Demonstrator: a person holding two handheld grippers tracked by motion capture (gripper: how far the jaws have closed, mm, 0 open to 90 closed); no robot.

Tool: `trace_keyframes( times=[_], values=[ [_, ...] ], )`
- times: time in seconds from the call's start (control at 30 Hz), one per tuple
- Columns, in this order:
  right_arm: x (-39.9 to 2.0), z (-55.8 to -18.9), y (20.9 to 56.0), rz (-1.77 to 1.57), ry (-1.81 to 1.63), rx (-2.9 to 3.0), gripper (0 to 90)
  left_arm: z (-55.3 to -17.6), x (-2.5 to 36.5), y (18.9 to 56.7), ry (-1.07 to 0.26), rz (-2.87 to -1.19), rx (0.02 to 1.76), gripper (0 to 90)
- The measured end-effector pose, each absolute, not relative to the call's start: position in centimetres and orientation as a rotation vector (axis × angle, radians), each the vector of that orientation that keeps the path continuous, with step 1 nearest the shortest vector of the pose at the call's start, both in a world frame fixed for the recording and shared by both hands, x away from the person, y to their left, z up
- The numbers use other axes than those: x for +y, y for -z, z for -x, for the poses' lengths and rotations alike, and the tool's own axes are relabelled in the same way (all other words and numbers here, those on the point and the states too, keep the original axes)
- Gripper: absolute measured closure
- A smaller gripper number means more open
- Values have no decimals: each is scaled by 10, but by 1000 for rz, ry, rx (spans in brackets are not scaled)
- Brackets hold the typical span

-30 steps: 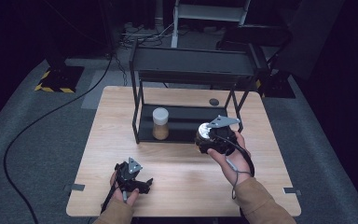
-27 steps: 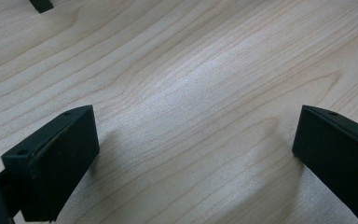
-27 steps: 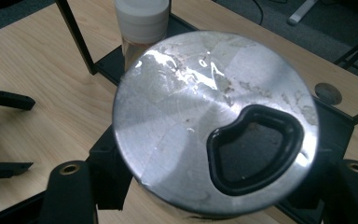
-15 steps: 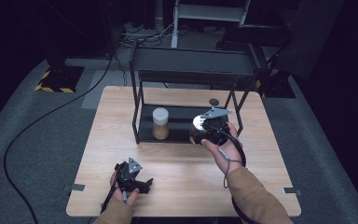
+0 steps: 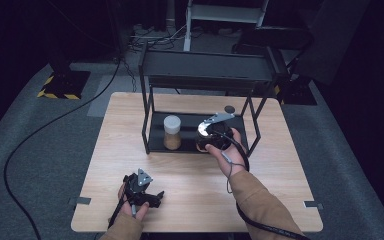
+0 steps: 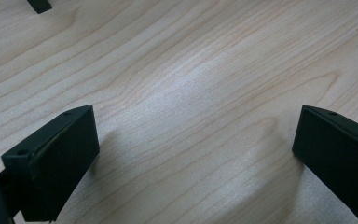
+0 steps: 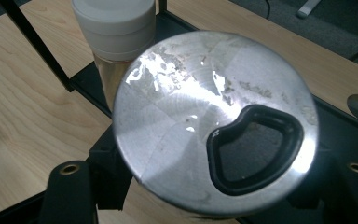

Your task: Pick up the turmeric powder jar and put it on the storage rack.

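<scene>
The right claw (image 5: 211,136) is clamped on a metal can with a silver top (image 7: 214,121), its jaws closed as far as the can's girth allows; in the right gripper view the can's round top faces the camera, bearing a kidney-shaped opening ringed in black. In the high view the can is held at the front edge of the black rack's (image 5: 207,70) lower shelf (image 5: 192,120), toward that shelf's right half. The relation that governs the coming move, as I judge it, is can to shelf: the can is carried upright, its long axis vertical, and the free shelf surface lies directly beyond and below it, so setting it down calls for a short advance between the rack's right-hand uprights. A jar with a white lid (image 5: 172,131) and tan contents stands on the same shelf to the left of the can, near but apart from it; in the right gripper view it appears just behind the can's rim, so clearance on that side warrants care. The left claw (image 5: 141,192) rests near the desk's (image 5: 300,165) front edge, left of centre, its jaws wide apart over bare wood with nothing between them, well apart from the rack. The right hand is plainly the nearer to the shelf. No brand, label or legible writing is visible on the can, jar or rack.
</scene>
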State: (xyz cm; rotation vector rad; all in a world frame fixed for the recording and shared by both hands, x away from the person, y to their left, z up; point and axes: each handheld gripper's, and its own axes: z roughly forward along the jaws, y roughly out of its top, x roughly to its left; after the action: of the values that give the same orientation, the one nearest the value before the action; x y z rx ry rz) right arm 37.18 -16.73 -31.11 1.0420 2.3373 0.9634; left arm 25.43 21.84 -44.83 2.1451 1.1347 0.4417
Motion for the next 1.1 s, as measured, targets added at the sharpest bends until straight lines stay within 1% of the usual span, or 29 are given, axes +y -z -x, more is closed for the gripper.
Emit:
trace_keyframes(
  times=[0.47, 0.73, 1.1],
  values=[
    [-148, -399, 346, -1079, -958, 2332, 315, -255, 219, 448, -440, -2149, 1129, 3],
    [-143, -412, 357, -1112, -945, 2332, 316, -255, 219, 448, -439, -2150, 1125, 3],
    [-142, -420, 371, -1148, -946, 2308, 316, -255, 219, 448, -438, -2153, 1124, 3]
  ],
)
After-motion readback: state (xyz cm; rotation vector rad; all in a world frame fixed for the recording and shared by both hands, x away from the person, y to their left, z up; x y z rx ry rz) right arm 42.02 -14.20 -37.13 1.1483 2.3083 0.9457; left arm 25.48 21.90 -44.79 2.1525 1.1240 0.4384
